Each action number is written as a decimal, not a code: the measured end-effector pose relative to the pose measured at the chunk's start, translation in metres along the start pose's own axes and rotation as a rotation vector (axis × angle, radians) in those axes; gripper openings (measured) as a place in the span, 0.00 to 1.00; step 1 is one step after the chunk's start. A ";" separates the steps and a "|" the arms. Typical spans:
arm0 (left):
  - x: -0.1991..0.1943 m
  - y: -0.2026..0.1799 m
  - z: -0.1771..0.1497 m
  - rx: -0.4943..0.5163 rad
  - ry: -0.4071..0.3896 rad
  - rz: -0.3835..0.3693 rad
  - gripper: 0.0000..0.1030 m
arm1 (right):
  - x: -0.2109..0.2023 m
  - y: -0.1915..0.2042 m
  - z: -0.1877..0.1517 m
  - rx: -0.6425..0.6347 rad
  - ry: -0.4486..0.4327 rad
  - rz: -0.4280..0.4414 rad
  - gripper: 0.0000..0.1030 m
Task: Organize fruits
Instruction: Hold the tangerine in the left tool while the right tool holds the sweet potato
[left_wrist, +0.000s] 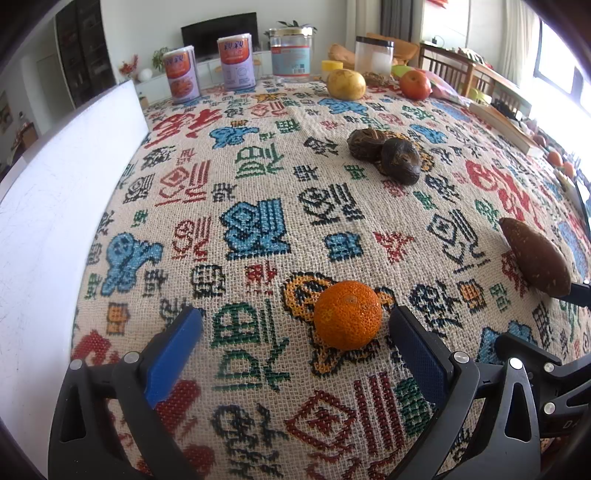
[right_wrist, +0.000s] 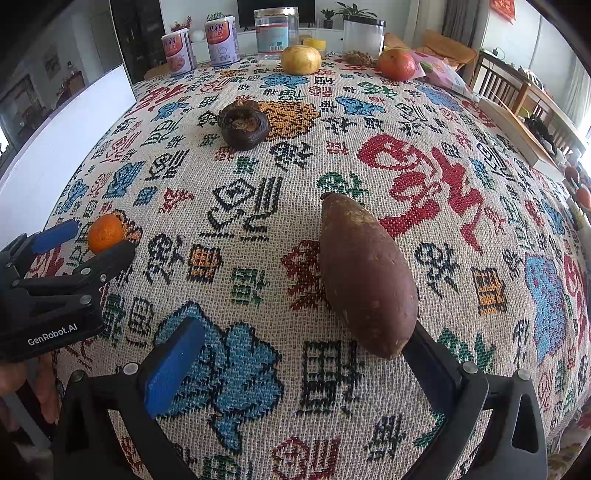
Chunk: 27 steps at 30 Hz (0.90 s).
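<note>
A: Nearest us, our left gripper (left_wrist: 295, 343) stands wide and released, the mandarin (left_wrist: 347, 314) on the cloth (left_wrist: 258, 177) between the fingers, just beside the right pad.

B: Our right gripper (right_wrist: 299, 354) is spread open too; the sweet potato (right_wrist: 365, 273) lies loose by its right finger.

A: Both could roll if we nudge them while closing off-centre.

B: Farther off sit two dark fruits (left_wrist: 384, 151), touching; beyond them the pear (left_wrist: 345, 84) and orange (left_wrist: 415, 84), near the jars (left_wrist: 291, 55). We could knock those reaching over.
</note>
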<state>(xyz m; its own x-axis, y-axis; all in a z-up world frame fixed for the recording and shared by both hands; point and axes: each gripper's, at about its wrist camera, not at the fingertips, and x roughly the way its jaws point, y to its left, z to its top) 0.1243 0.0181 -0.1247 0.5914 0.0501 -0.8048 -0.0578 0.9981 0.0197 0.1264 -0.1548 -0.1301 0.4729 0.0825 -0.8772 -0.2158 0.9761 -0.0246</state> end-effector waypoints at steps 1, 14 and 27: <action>0.000 0.000 0.000 0.000 0.000 0.000 0.99 | 0.000 0.000 0.000 0.000 0.000 0.000 1.00; 0.000 0.000 0.000 0.000 0.000 0.001 0.99 | 0.001 0.001 0.000 -0.003 0.008 -0.006 1.00; -0.001 -0.001 0.000 0.000 0.000 0.001 0.99 | 0.001 0.001 0.000 -0.003 0.008 -0.007 1.00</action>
<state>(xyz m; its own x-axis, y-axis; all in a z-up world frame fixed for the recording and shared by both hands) 0.1237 0.0170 -0.1243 0.5912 0.0509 -0.8049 -0.0585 0.9981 0.0202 0.1264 -0.1535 -0.1310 0.4675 0.0741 -0.8809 -0.2147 0.9762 -0.0318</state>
